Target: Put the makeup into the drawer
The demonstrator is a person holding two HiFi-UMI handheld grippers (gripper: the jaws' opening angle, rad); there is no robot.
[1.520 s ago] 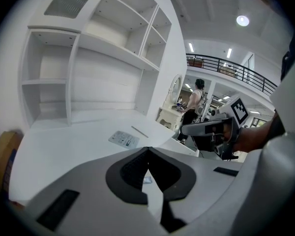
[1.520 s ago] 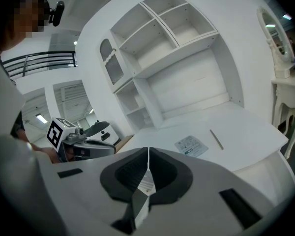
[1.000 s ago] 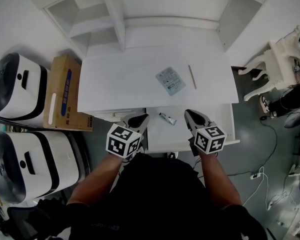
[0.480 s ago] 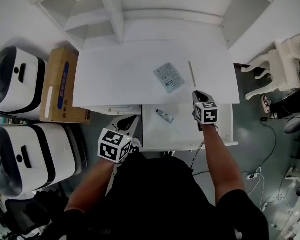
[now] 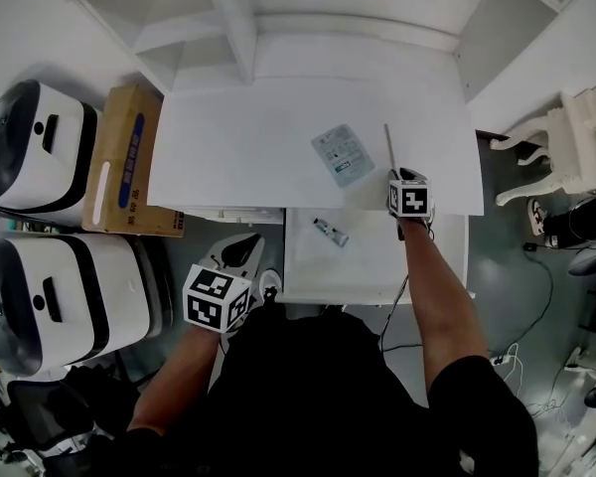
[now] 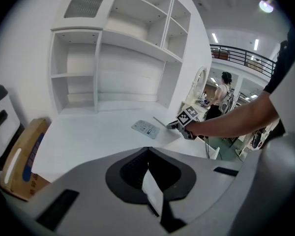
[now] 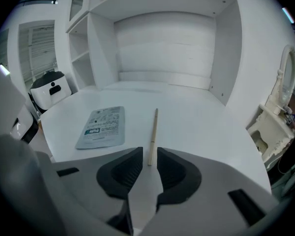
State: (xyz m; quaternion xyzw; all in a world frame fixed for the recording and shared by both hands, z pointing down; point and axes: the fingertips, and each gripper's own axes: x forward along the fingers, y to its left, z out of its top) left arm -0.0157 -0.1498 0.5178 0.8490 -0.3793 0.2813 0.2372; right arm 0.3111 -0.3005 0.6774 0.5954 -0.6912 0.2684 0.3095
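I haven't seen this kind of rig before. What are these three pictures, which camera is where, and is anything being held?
There is no robot here: a person holds a pair of tongs in each hand. The top-down picture comes from a camera on the person's head. The other two cameras ride on the tongs and look along their jaws. A white desk holds a flat printed packet and a thin stick. Below its edge, an open drawer holds a small tube. The right tongs are at the stick's near end. Their jaws have just been opening, and the tip lies in the gap, not pinched. The left tongs hang near the person's body, jaws together and empty.
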